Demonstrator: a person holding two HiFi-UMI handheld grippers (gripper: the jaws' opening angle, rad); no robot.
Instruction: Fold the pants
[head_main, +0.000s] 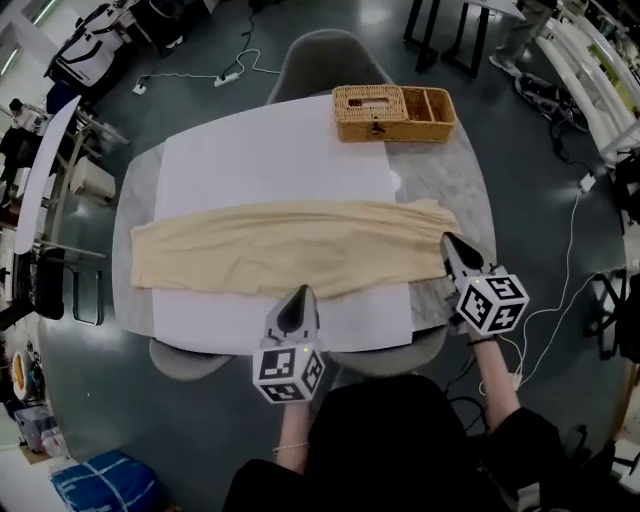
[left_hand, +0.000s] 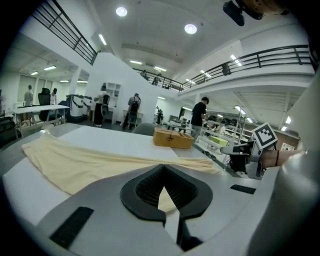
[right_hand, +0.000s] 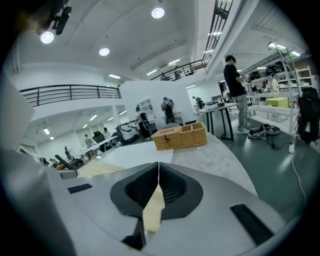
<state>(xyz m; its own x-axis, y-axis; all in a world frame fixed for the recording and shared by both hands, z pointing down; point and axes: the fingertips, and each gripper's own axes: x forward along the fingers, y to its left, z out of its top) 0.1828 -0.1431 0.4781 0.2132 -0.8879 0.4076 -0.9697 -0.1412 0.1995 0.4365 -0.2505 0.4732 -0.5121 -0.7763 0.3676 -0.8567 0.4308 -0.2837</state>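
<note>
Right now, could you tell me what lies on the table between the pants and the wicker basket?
Nothing but bare surface: the white sheet and a strip of grey table separate the pants from the wicker basket, clearest in the head view.

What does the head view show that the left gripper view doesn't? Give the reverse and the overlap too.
Head view only: the left hand-held gripper from outside, and a blue bag on the floor. Left gripper view only: that gripper's shut jaws with beige cloth between them, standing people behind. Both: pants, wicker basket, right hand-held gripper.
</note>
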